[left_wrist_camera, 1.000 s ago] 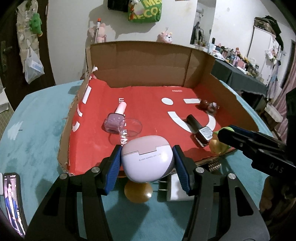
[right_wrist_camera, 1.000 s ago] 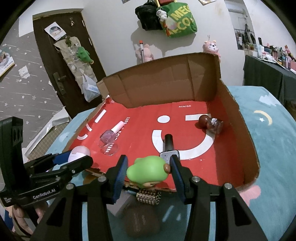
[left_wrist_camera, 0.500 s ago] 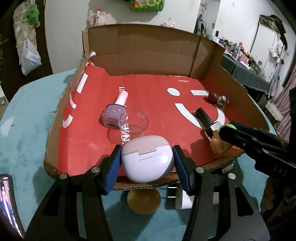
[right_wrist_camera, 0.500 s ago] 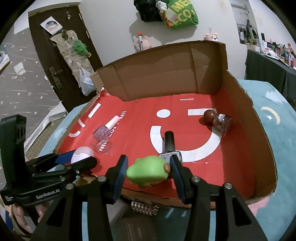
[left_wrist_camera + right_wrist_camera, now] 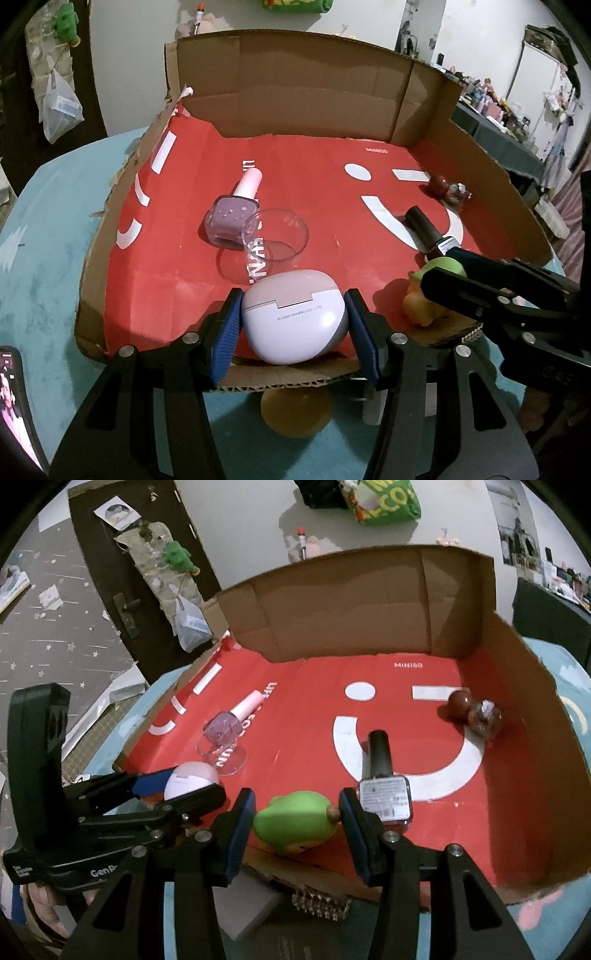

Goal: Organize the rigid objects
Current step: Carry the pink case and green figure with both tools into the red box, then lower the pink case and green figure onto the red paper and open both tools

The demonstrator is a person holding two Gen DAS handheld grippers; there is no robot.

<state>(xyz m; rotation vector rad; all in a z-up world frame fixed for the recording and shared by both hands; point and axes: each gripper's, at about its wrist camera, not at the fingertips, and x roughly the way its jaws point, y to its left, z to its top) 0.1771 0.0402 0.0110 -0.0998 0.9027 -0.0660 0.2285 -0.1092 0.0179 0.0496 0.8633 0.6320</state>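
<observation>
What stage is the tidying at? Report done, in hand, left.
Done: two nail polish bottles, a clear cup and a brown bottle lie in the red-lined box.
In hand: left gripper holds the earbud case, right gripper the green toy, both over the front edge.
Left: small items on the teal cloth.

- L gripper (image 5: pixel 293 325) w/ earbud case (image 5: pixel 293 317) now over box (image 5: pixel 295 92) front edge, above red floor.
- R gripper (image 5: pixel 297 821) w/ green toy (image 5: pixel 295 821) also inside front edge, beside dark polish bottle (image 5: pixel 384 794).
</observation>
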